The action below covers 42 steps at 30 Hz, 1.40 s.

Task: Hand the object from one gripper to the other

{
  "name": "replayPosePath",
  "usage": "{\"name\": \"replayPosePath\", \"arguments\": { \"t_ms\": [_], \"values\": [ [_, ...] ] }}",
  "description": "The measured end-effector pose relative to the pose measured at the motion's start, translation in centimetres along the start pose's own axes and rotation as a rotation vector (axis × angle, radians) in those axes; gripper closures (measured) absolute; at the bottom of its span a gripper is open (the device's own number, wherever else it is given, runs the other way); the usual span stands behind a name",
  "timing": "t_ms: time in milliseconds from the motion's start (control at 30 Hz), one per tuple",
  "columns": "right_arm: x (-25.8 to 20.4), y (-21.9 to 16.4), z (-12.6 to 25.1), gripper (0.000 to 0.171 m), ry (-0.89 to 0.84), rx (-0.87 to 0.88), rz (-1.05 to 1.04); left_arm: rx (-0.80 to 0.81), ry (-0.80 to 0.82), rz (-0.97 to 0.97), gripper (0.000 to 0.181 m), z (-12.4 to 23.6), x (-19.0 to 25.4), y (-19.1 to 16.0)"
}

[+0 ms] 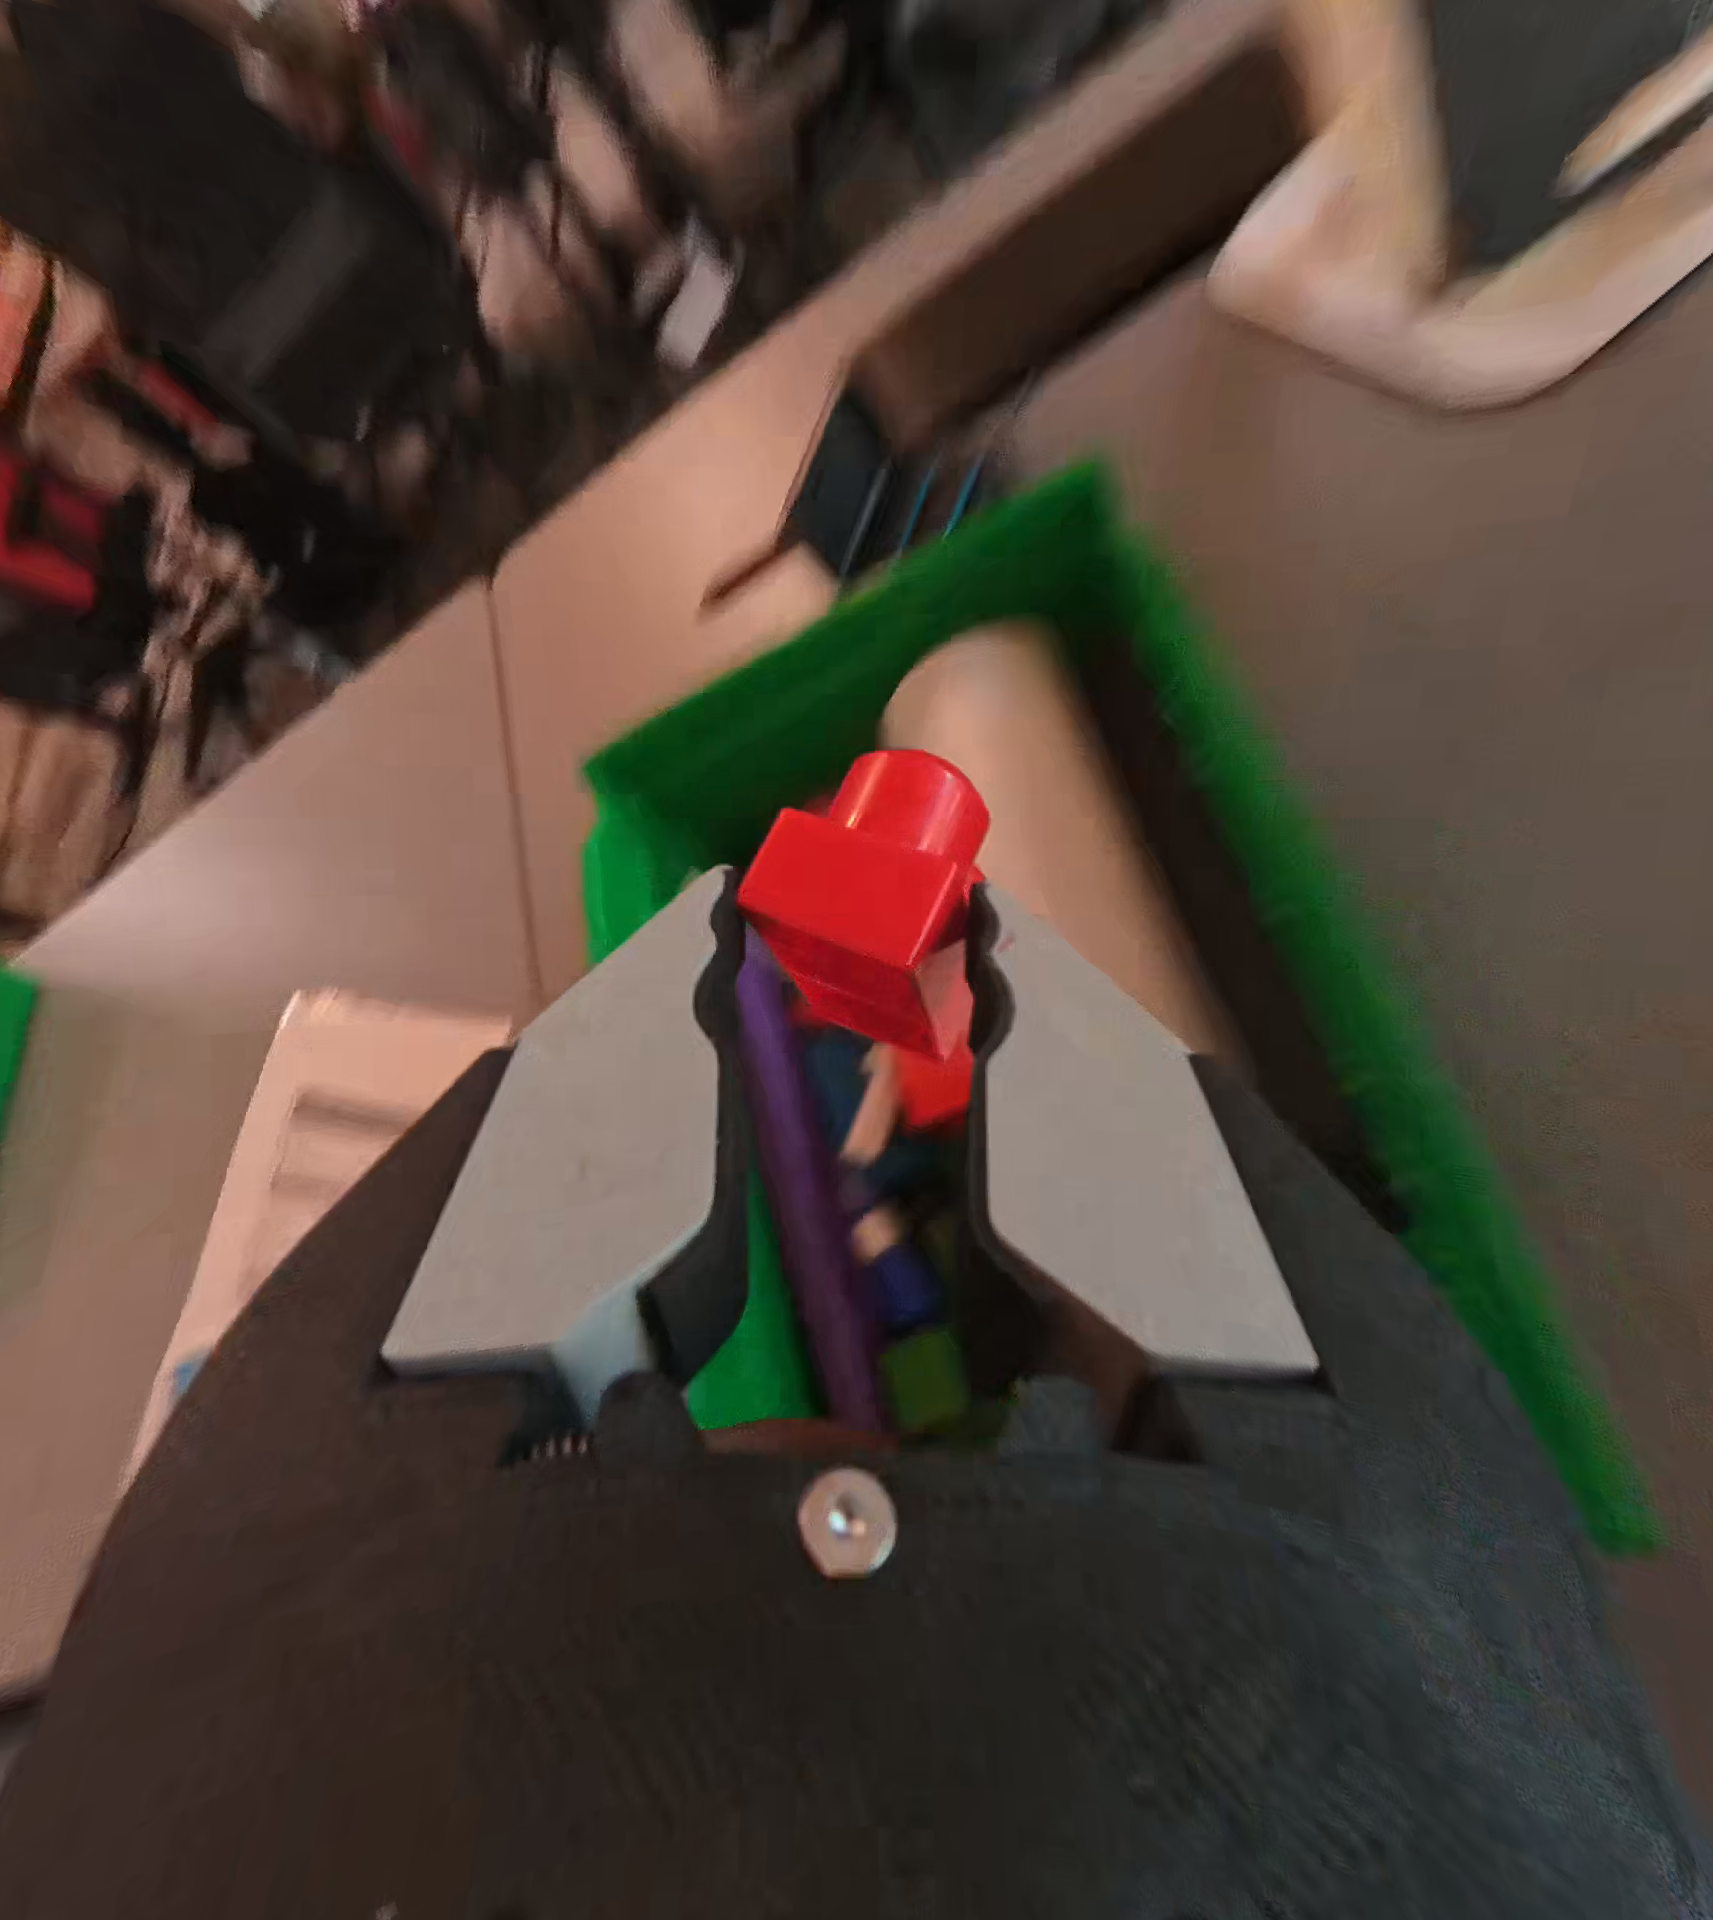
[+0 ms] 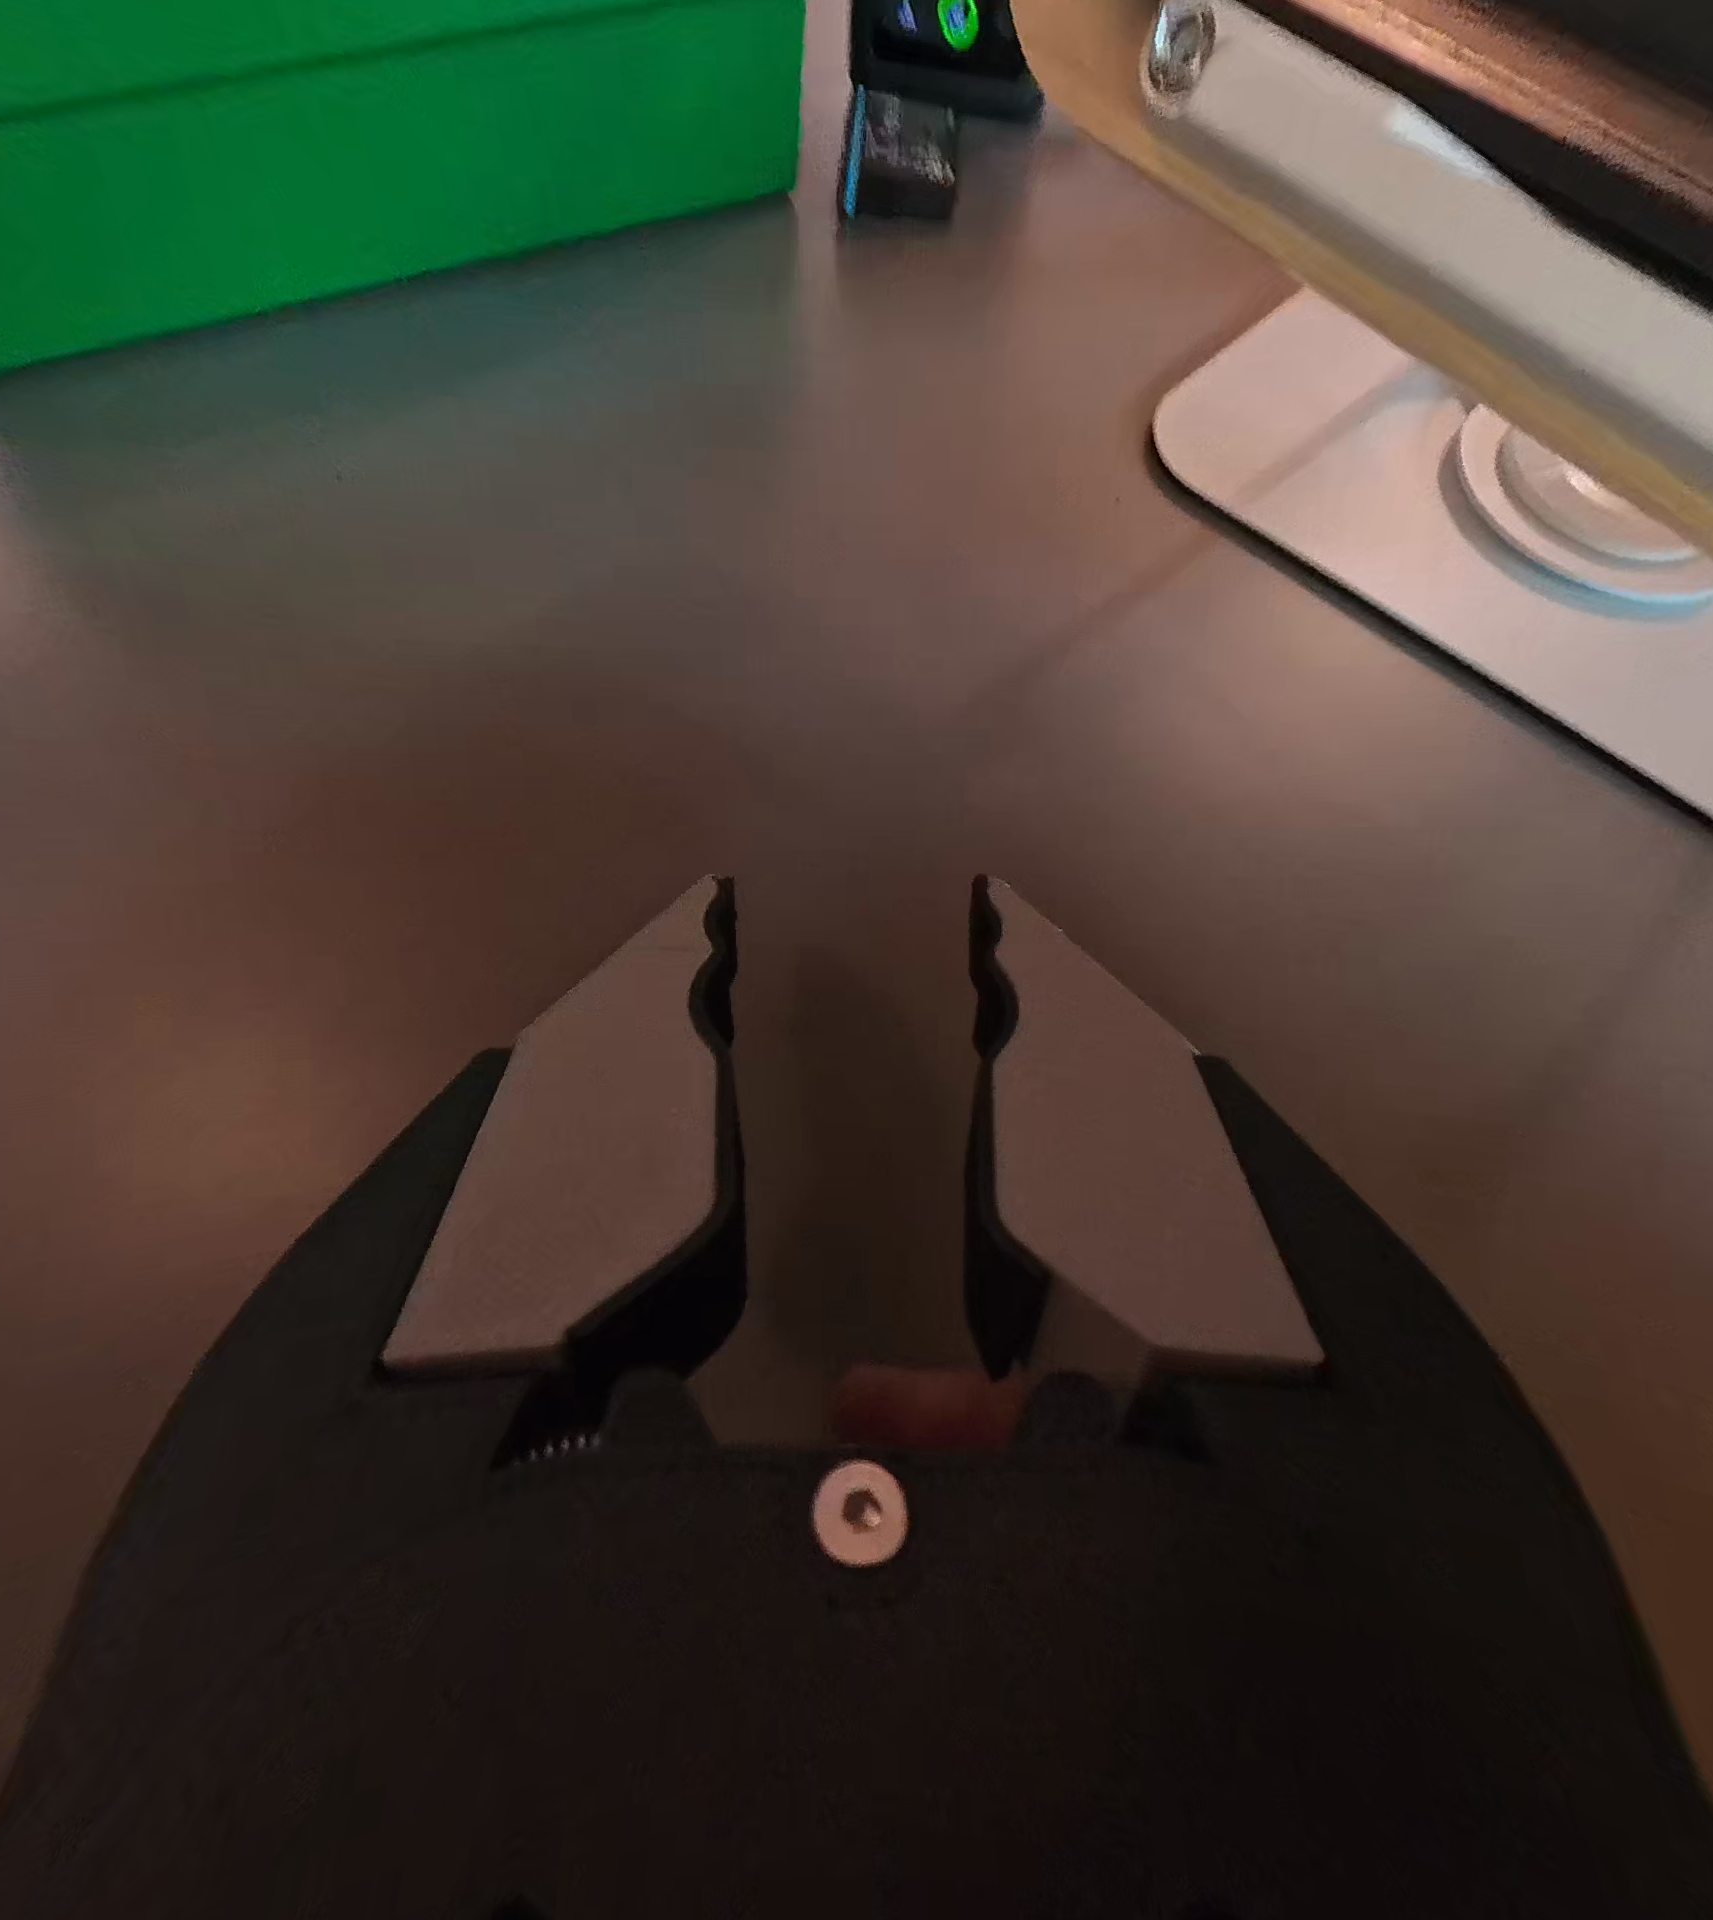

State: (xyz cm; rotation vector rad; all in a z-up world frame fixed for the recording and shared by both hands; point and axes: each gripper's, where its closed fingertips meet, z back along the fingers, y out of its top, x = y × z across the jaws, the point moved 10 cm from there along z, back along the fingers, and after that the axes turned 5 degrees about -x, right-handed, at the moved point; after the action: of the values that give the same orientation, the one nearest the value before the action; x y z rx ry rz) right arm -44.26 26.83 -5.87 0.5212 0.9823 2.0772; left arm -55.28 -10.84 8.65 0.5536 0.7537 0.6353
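Left tongs over open green plastic bin, red stud-topped plastic block between their tips. Bin on grey bench, toward its left rear in right view; silver monitor stand base right; small dark device between them.

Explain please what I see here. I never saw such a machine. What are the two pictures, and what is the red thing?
These are two hand-held grippers, each with a camera looking along its fingers. In the left wrist view, the left gripper pinches a red toy block above a green bin holding other blurred items. In the right wrist view, the right gripper is open and empty over a grey table, near a monitor stand.
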Motion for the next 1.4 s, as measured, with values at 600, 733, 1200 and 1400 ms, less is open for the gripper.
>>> {"name": "replayPosePath", "arguments": {
  "t_ms": [600,733,1200,1400],
  "values": [
    [2.5,1.6,5.7,0.137,0.281,0.573,-0.150,0.744,-1.264,0.459,0.141,-6.6,25.0,11.1],
    [3.2,1.4,5.5,0.138,0.337,0.588,-0.215,0.668,-1.270,0.374,0.141,-7.9,25.6,10.5],
    [0.5,1.7,6.3,0.139,-0.530,0.318,0.512,0.486,-1.258,0.498,0.118,-9.9,24.6,9.2],
    [-1.3,1.5,5.7,0.139,-0.700,0.283,0.827,0.438,-1.570,0.506,0.099,-9.3,25.5,9.3]
  ]
}}
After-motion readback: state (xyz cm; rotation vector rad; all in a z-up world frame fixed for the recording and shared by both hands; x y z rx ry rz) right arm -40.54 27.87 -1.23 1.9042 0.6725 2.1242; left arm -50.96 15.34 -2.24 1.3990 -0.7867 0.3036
